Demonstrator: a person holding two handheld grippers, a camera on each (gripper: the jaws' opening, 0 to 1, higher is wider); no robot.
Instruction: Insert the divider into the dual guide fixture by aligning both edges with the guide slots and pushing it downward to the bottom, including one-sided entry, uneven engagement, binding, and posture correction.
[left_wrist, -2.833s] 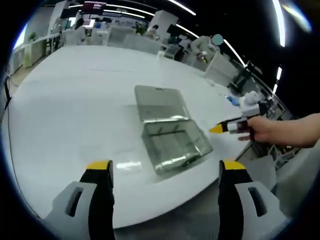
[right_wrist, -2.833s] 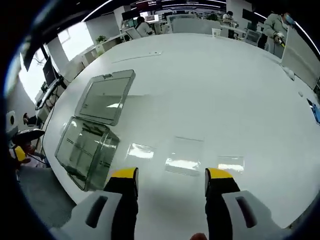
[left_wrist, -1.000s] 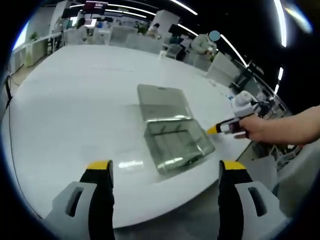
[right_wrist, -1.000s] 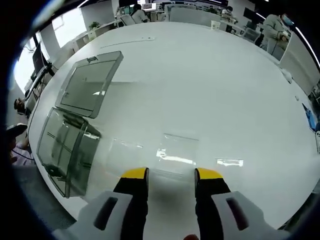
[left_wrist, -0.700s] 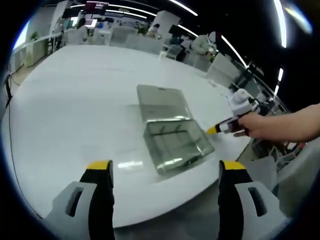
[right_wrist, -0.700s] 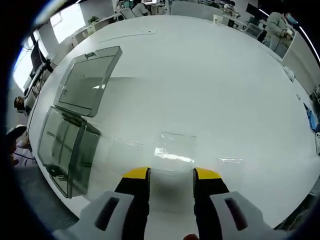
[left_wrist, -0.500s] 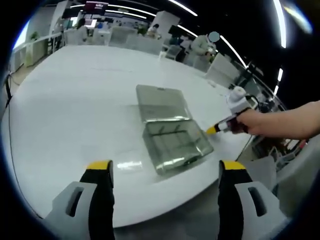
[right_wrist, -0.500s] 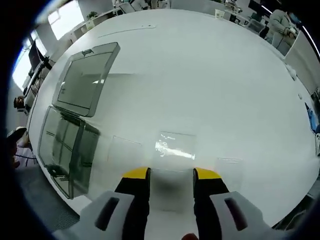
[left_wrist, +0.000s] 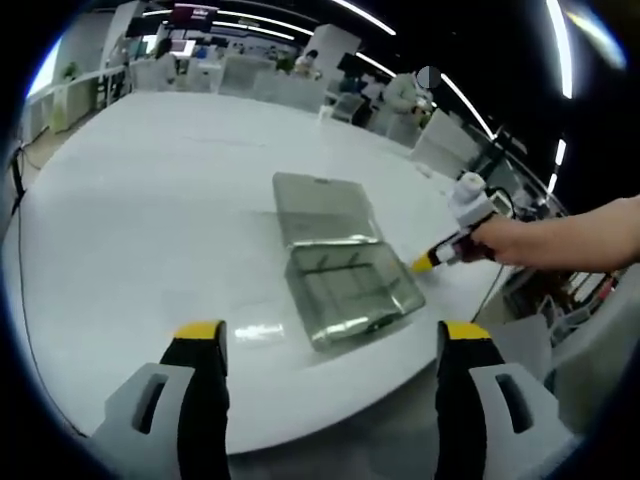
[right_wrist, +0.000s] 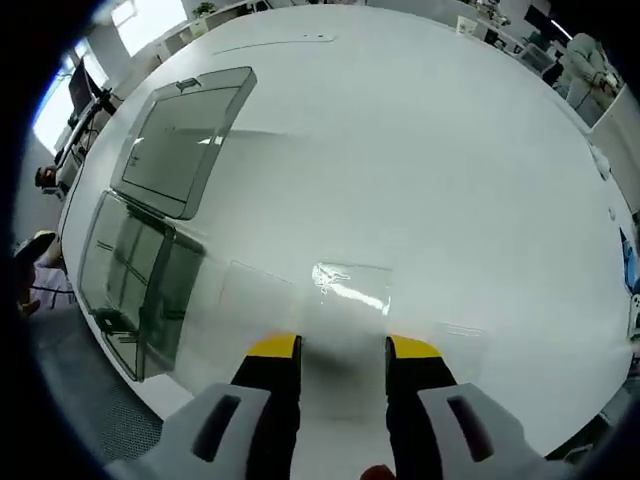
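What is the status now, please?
Left gripper open, off the table. Right gripper narrowed over a clear divider lying flat; grip unclear. Box open, nothing in the way.

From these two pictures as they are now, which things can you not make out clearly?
- Right gripper, right gripper view: whether its jaws actually touch the clear divider; the sheet's near edge fades into glare on the white table.
- Clear box, left gripper view: its guide slots are too small and blurred by reflections.
- Left gripper, left gripper view: nothing between the jaws, wide apart.
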